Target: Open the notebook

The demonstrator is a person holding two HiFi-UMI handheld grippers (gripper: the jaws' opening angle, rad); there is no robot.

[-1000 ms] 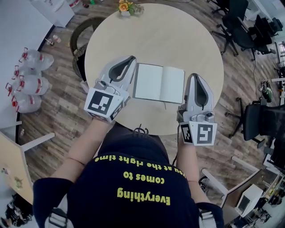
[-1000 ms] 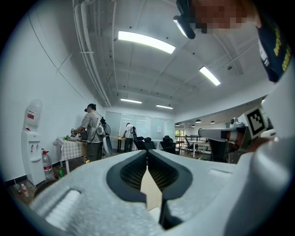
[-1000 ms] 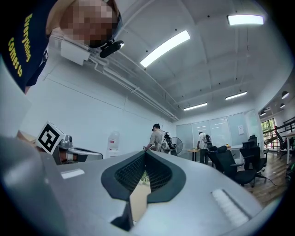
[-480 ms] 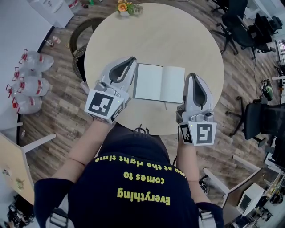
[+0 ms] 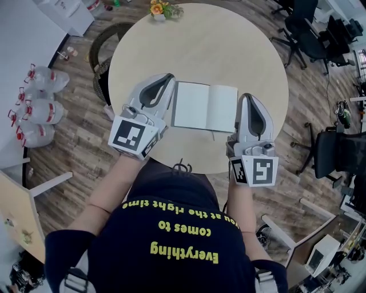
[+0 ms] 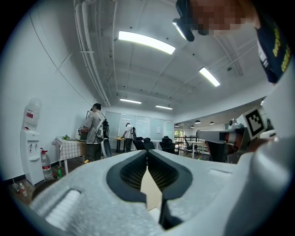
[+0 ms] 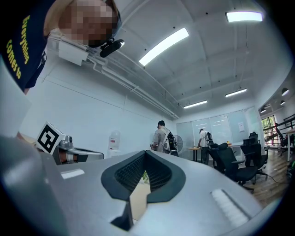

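The notebook (image 5: 205,107) lies open and flat on the round beige table (image 5: 229,51), showing two blank white pages. My left gripper (image 5: 170,75) rests on the table just left of the notebook, shut, with nothing between its jaws. My right gripper (image 5: 247,96) rests just right of the notebook, also shut and holding nothing. In the left gripper view the jaws (image 6: 147,152) meet at the tips over the tabletop. In the right gripper view the jaws (image 7: 144,153) are closed the same way. Neither gripper view shows the notebook.
A small pot of flowers (image 5: 162,10) stands at the table's far edge. Large water bottles (image 5: 37,106) sit on the floor at left, and office chairs (image 5: 303,28) stand at right. Two people (image 6: 94,131) stand far off in the room.
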